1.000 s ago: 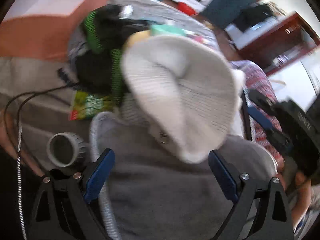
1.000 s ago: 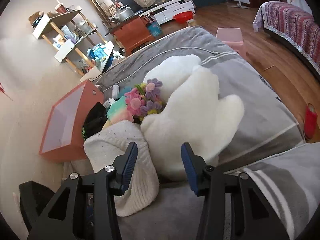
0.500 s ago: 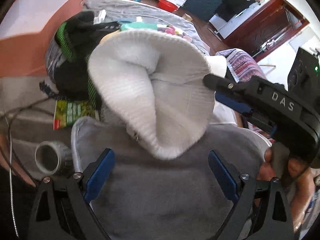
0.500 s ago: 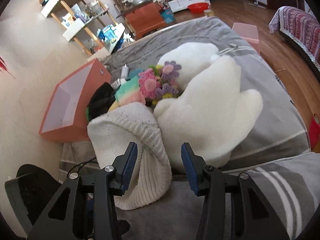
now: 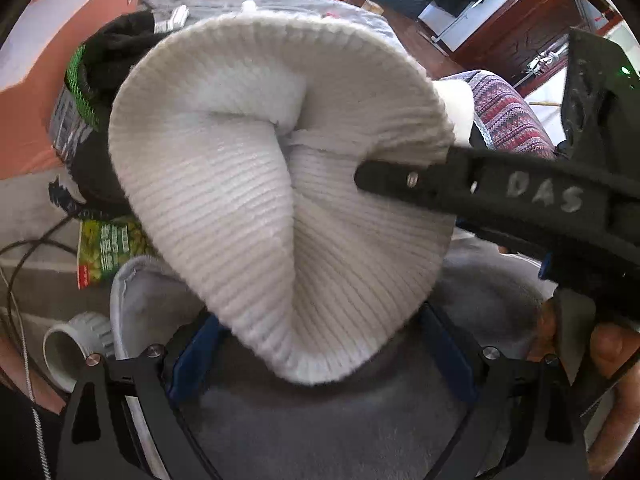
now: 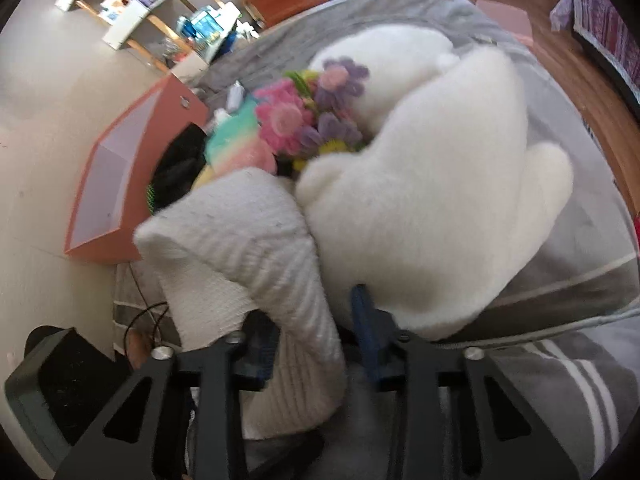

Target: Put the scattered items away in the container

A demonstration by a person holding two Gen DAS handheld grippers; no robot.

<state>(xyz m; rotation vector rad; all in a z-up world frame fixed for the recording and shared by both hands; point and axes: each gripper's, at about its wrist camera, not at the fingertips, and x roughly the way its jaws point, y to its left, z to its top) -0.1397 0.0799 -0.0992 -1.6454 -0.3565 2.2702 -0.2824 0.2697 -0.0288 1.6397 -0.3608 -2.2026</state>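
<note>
You look to be at the pickup step: your right gripper (image 6: 316, 340) pinches the white knit hat (image 6: 256, 248) lying just beside the orange box (image 6: 120, 184), your left gripper (image 5: 320, 344) spread loose around it, so next lift it toward that box.
</note>
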